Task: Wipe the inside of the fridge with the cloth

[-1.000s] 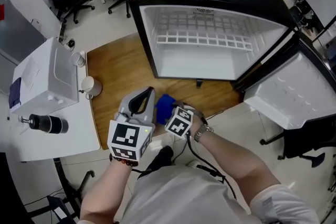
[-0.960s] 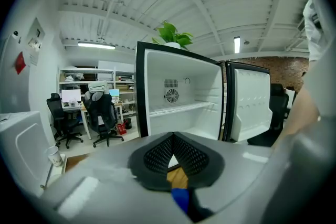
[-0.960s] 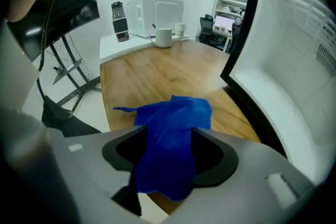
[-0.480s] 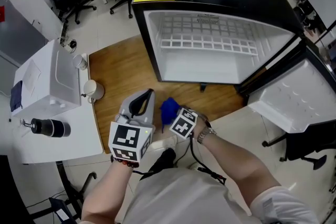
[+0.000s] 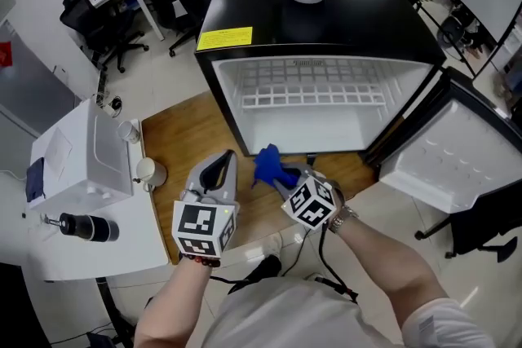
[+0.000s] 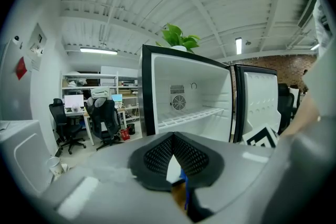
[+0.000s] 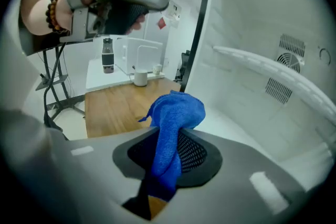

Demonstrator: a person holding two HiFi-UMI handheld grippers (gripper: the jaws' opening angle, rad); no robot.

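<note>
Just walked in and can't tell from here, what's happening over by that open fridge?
A person stands before the black fridge, whose door hangs open, with a handheld gripper in each hand. The right gripper has a blue cloth pinched between its fingers, which have just been closing on it, and aims it at the white interior. The left gripper is shut and empty beside it. The cloth looks clear of the fridge, so wiping has not begun.

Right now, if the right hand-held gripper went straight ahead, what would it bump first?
The right hand-held gripper, jaws just closing on the blue cloth, would probably meet the fridge's white inside floor, below the wire shelf; depth is unclear.
</note>
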